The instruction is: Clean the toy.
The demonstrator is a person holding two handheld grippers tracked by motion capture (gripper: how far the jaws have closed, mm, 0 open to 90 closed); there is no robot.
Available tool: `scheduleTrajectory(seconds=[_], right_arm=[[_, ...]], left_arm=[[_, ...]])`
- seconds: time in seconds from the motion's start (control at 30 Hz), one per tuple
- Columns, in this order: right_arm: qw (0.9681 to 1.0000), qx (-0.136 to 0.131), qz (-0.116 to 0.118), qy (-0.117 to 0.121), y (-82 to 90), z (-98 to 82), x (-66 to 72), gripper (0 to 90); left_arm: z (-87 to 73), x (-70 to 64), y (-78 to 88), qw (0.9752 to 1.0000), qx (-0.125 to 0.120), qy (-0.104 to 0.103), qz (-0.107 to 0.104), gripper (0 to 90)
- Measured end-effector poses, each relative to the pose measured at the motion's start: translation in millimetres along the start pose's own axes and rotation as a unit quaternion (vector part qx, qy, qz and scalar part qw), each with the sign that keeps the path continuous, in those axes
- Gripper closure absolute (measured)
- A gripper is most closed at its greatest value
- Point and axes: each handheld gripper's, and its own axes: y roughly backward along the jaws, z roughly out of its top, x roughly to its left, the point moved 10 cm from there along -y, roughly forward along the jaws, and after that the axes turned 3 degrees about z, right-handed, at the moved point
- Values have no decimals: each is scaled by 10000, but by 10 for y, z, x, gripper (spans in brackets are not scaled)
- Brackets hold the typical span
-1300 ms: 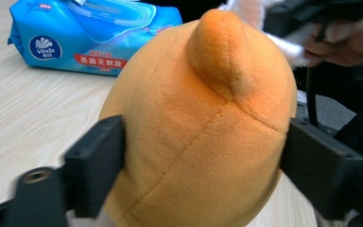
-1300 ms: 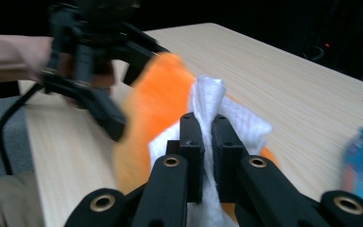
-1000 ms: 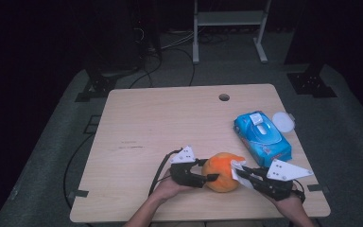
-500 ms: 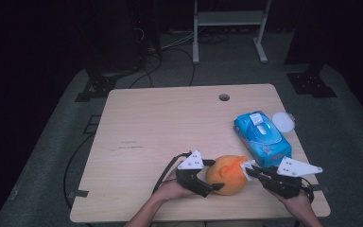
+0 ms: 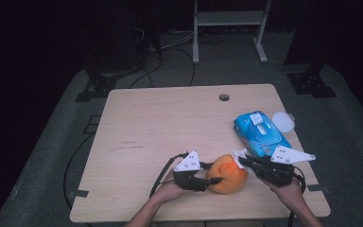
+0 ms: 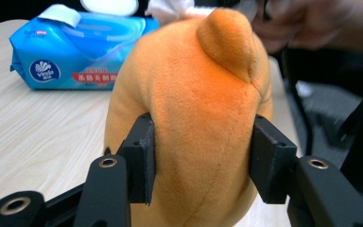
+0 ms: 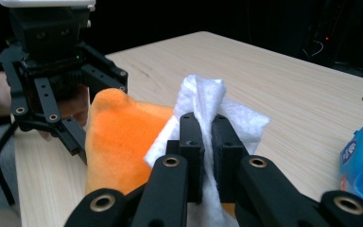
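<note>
Left hand-held gripper (image 6: 202, 156) clamps orange plush toy (image 6: 203, 109) — right hand-held gripper (image 7: 207, 142) pinches white wipe (image 7: 203, 101).

Both forearms enter from the near edge of the high view, converging. Left gripper (image 5: 211, 178), held in the left hand (image 5: 170, 191), points right; its jaws have just been closing and now press on something between them. Right gripper (image 5: 242, 160), in the right hand (image 5: 289, 190), points left, jaws clamped tight.

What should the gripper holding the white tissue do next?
Probably press the white wet wipe down and rub it across the orange plush toy. The right gripper already pinches the wipe against the toy, and the left gripper clamps the toy steady.
</note>
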Motion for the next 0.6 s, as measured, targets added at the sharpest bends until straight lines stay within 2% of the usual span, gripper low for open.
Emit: scheduleTrajectory(seconds=[0.1,0.17,0.27,0.37,0.43,0.53,0.6], right_arm=[[9999,-69,76,8,-45,69,33,843],[9996,-203,188,-55,-109,173,64,843],[9991,-326,268,-24,-236,321,88,843],[9990,-307,321,-11,-418,385,99,843],[9992,-191,346,-13,-533,352,96,842],[9992,80,391,-21,-611,198,87,842],[9987,291,413,21,-599,58,79,842]], left_arm=[[86,56,102,9998,-158,67,63,505],[155,125,233,9994,-254,15,226,505],[171,202,360,9989,-200,-63,428,505],[137,312,500,9979,-57,-90,642,501],[62,347,549,9976,75,-5,682,489],[-113,338,529,9975,299,117,628,474],[-158,304,503,9981,142,274,526,462]])
